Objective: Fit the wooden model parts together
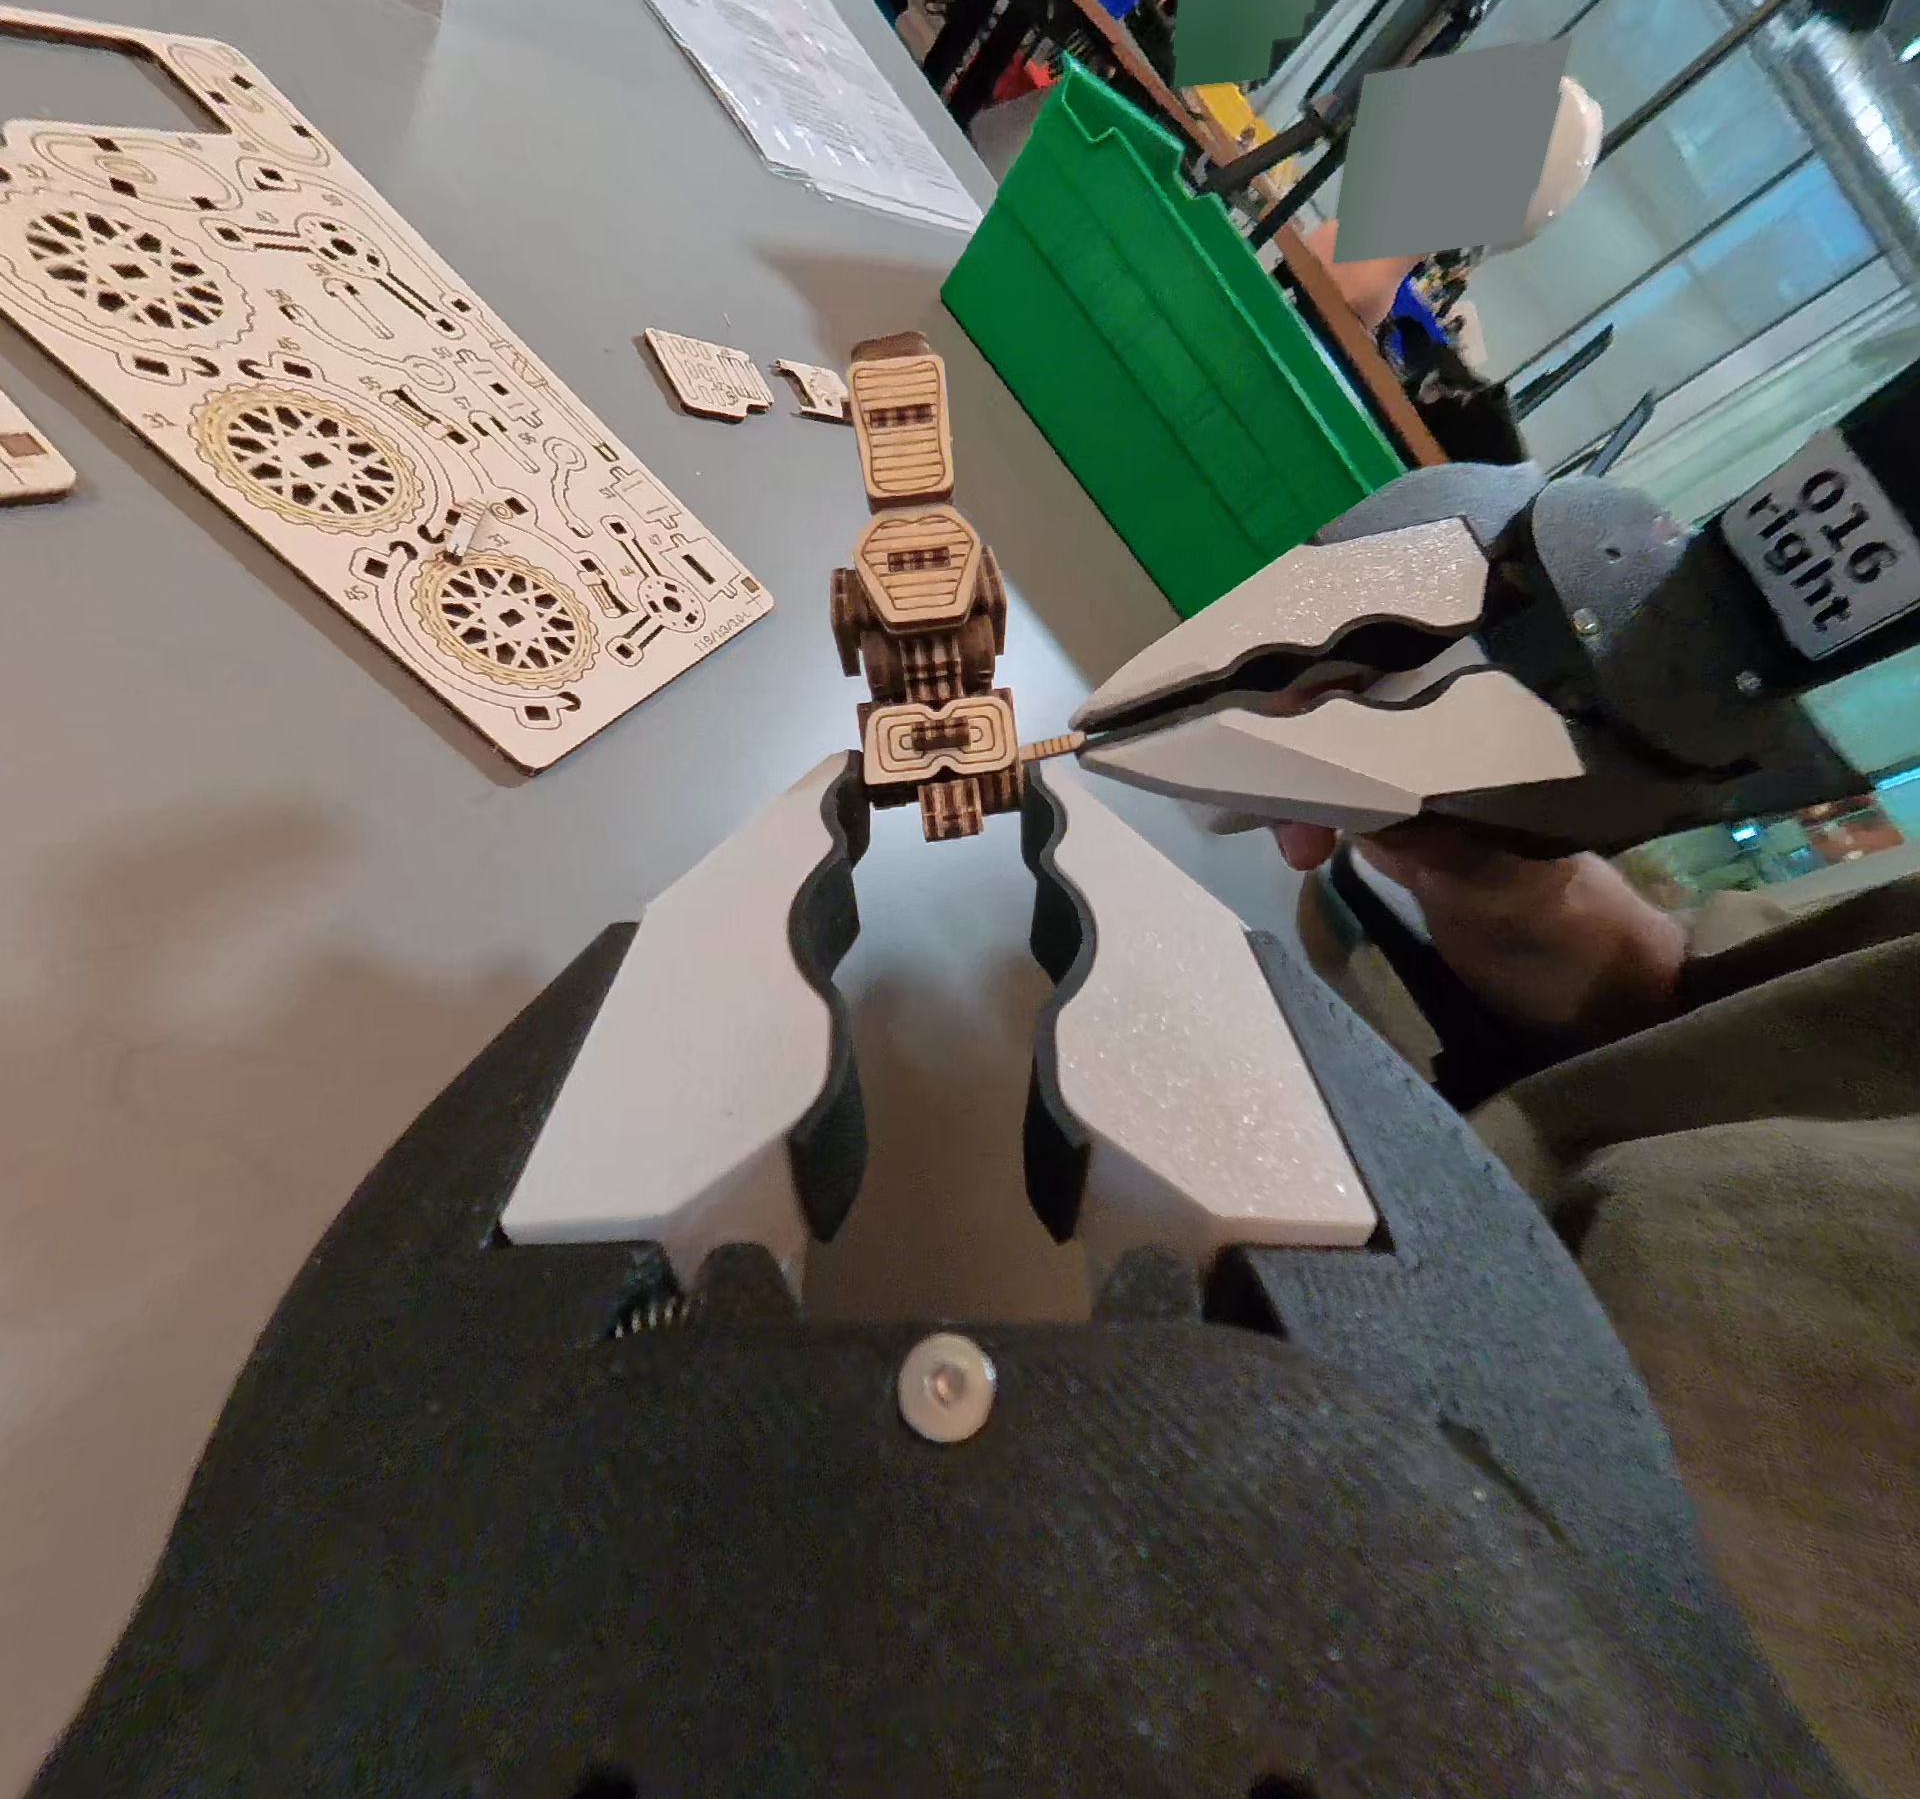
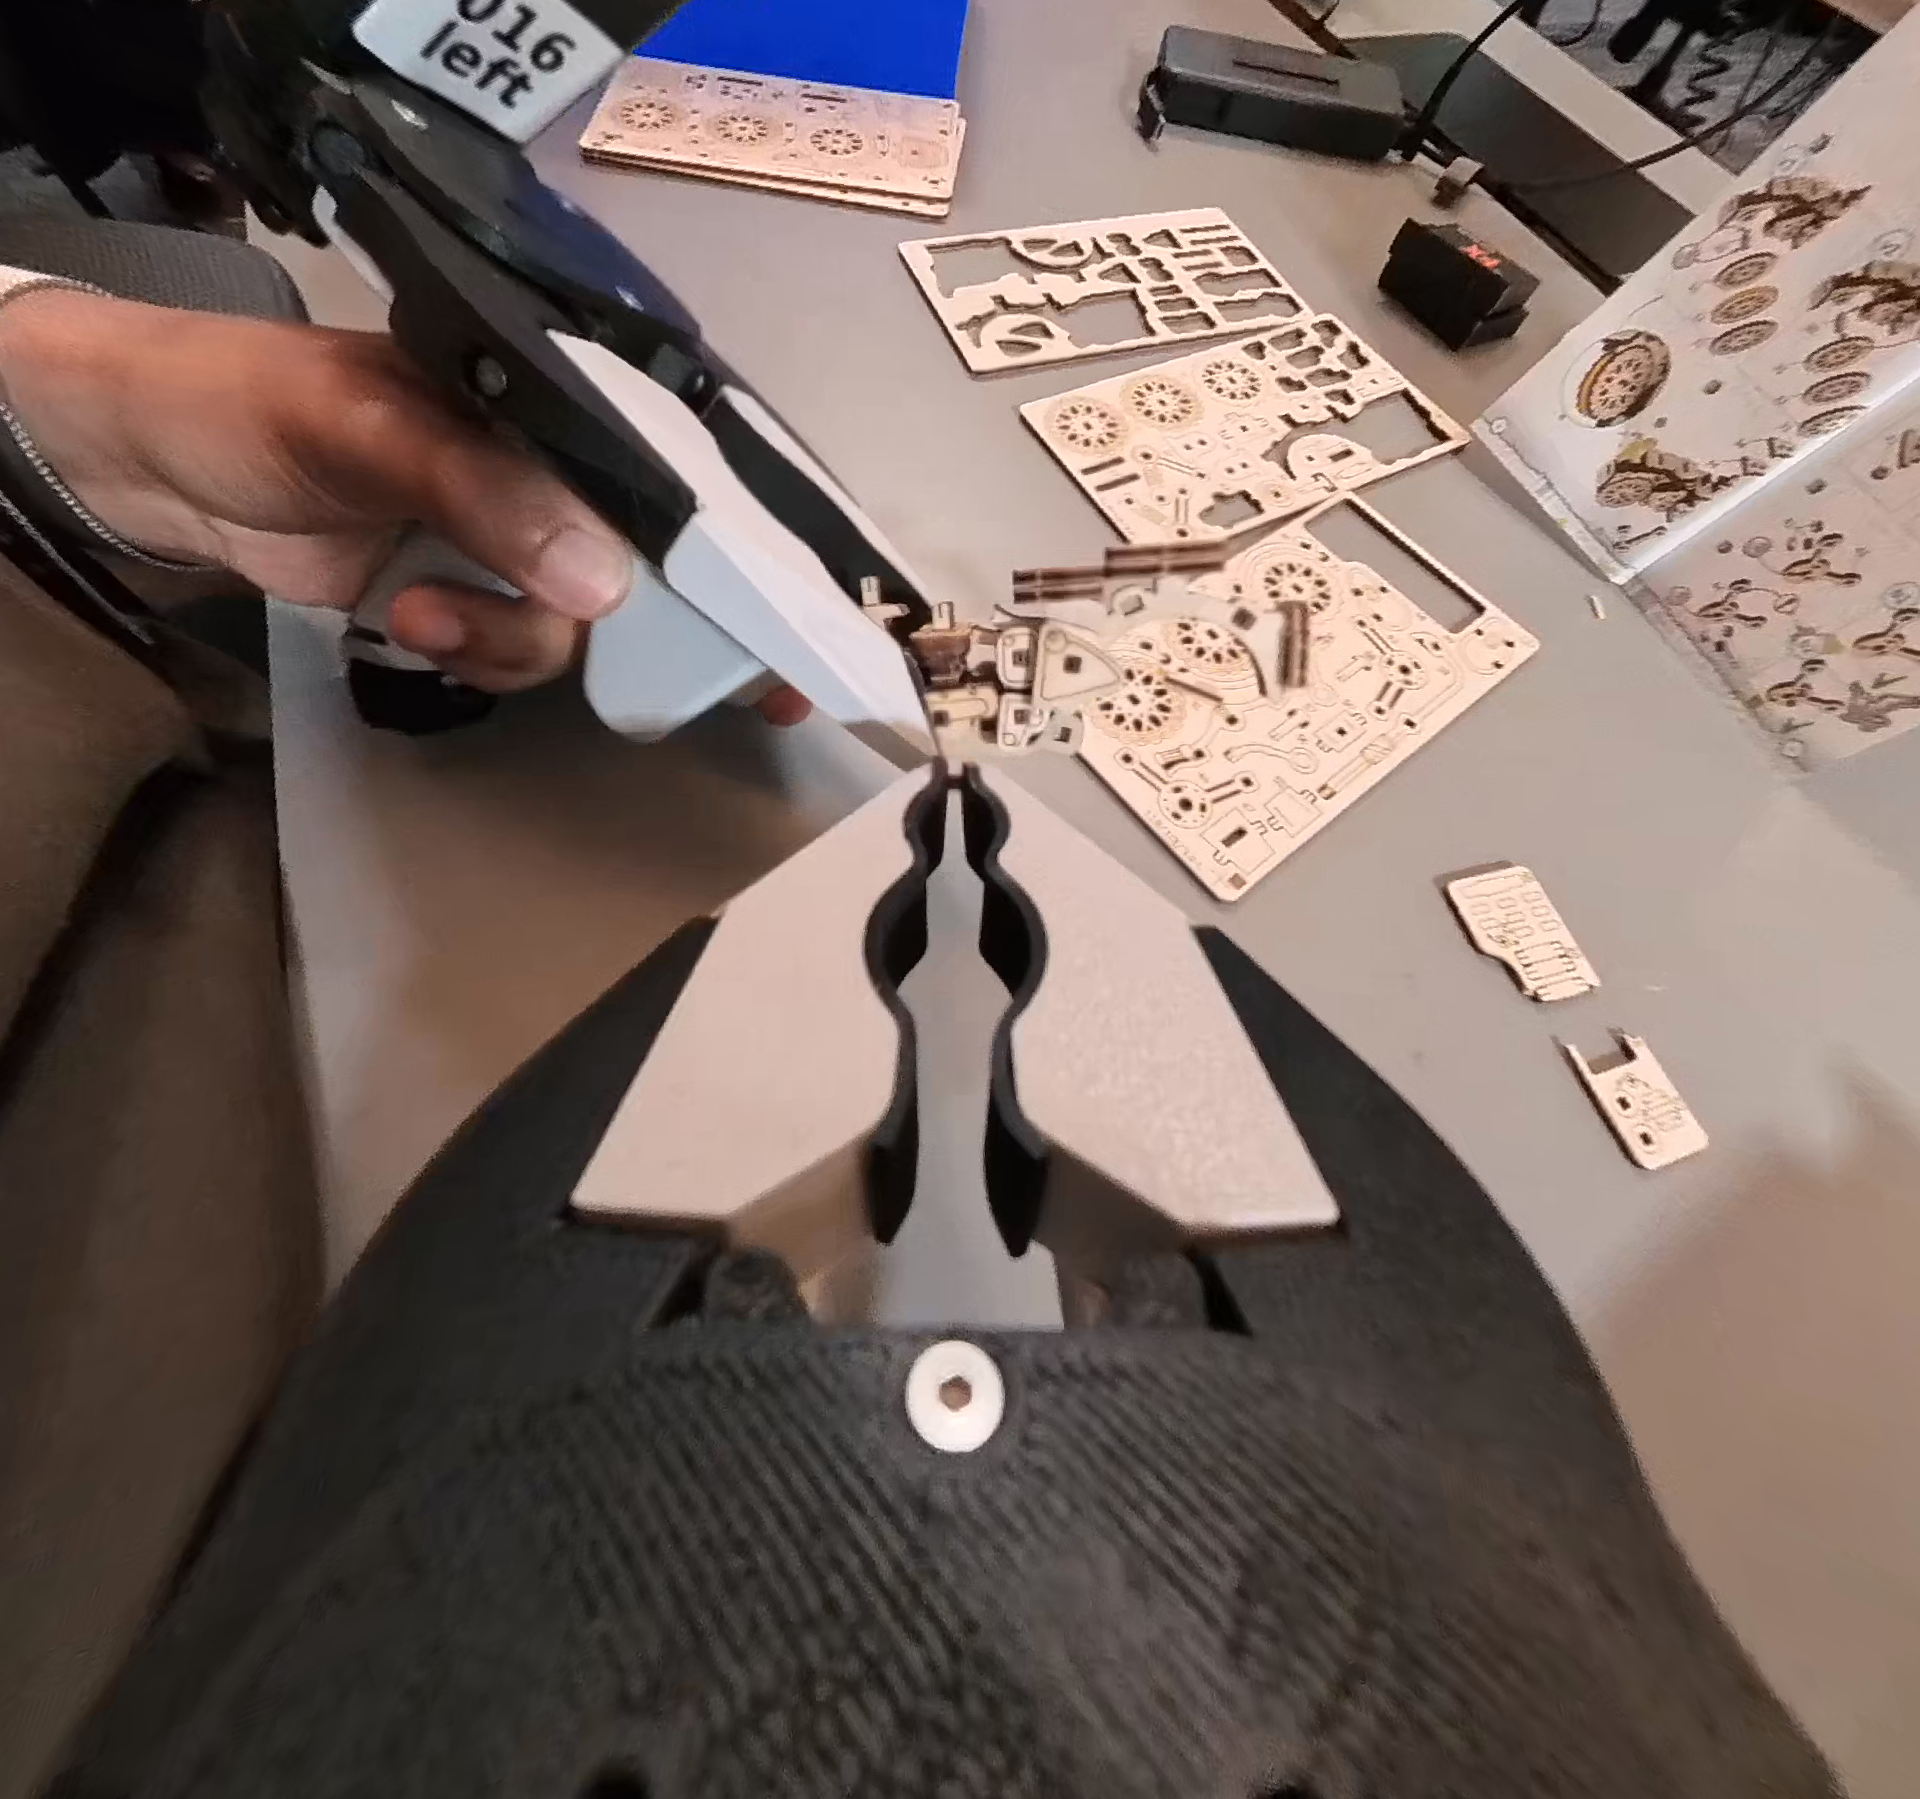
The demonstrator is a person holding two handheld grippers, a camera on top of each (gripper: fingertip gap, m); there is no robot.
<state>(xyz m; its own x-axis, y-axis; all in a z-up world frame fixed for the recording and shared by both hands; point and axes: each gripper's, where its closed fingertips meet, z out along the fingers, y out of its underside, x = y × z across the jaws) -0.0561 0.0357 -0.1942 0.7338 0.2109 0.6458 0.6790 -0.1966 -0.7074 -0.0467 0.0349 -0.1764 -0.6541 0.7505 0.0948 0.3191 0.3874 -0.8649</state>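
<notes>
Pale laser-cut plywood makes up the wooden model point(image 1: 930, 596), a stack of small slotted plates held upright above the grey table point(image 1: 540, 222). The left gripper point(image 1: 940, 793) clamps the model's lowest block between its two white fingertips, the jaws narrowed to that block's width. From the right side the right gripper point(image 1: 1081, 734) reaches in level, its jaws pinched nearly together on a thin wooden pin point(image 1: 1047, 748) whose free end touches the side of that lowest block. In the right wrist view the pin is hidden at the tips of the right gripper point(image 2: 951, 770), and the model point(image 2: 977, 679) is blurred, so how far the pin has entered cannot be judged. A punched part sheet point(image 1: 312, 419) with spoked wheels lies flat on the table to the left of the model, two small loose wooden pieces point(image 1: 707, 373) lie beyond it, and a green bin point(image 1: 1143, 336) stands at the table's far edge.
</notes>
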